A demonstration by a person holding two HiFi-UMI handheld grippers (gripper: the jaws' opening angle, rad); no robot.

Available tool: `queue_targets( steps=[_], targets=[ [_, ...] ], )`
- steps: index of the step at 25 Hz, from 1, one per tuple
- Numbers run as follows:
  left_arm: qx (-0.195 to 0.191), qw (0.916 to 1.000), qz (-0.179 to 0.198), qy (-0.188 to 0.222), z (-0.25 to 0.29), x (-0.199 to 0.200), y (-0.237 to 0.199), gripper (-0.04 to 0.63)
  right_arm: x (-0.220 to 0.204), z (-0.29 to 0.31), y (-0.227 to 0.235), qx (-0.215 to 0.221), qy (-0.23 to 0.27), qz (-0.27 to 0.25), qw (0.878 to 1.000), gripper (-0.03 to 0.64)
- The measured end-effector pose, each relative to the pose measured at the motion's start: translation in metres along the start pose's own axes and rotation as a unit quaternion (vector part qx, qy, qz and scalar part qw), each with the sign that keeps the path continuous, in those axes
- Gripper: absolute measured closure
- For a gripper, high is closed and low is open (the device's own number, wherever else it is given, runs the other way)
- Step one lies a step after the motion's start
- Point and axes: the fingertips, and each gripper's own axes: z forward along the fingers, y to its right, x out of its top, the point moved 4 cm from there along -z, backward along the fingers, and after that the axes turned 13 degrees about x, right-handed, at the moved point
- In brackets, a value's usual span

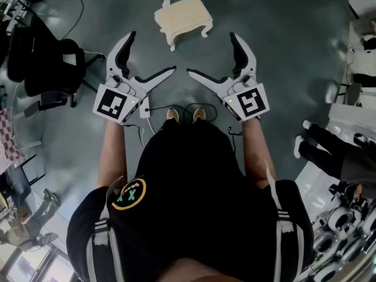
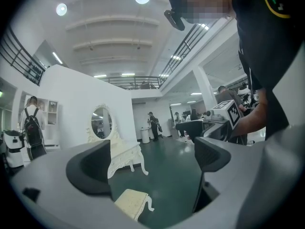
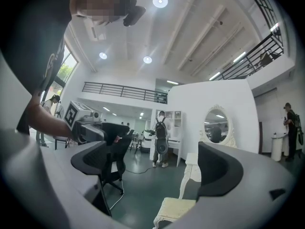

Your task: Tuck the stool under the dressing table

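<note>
While two grippers [image 1: 153, 51] [image 1: 210, 53] gape, one stool [image 1: 183, 17], apparently untucked.

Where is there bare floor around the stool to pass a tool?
Bare green floor flanks the stool: left toward the black office chair, wider on its right. The strip between the stool and the open left tool and right tool is free. Crowded: right edge, with a bystander's legs.

The cream cushioned stool [image 1: 183, 17] with curled carved legs stands upright on the green floor [image 1: 282, 51] ahead of me, nearer than the white ornate mirrored dressing table [image 2: 125, 152], not under it.
</note>
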Motion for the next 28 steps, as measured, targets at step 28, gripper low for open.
queue_targets(
  steps=[28],
  targets=[
    [0.041, 0.9977, -0.032, -0.044, 0.033, -0.019, 0.052, 0.064, -0.037, -0.054, 0.042, 0.025, -0.012, 0.010, 1.000, 0.020]
  ],
)
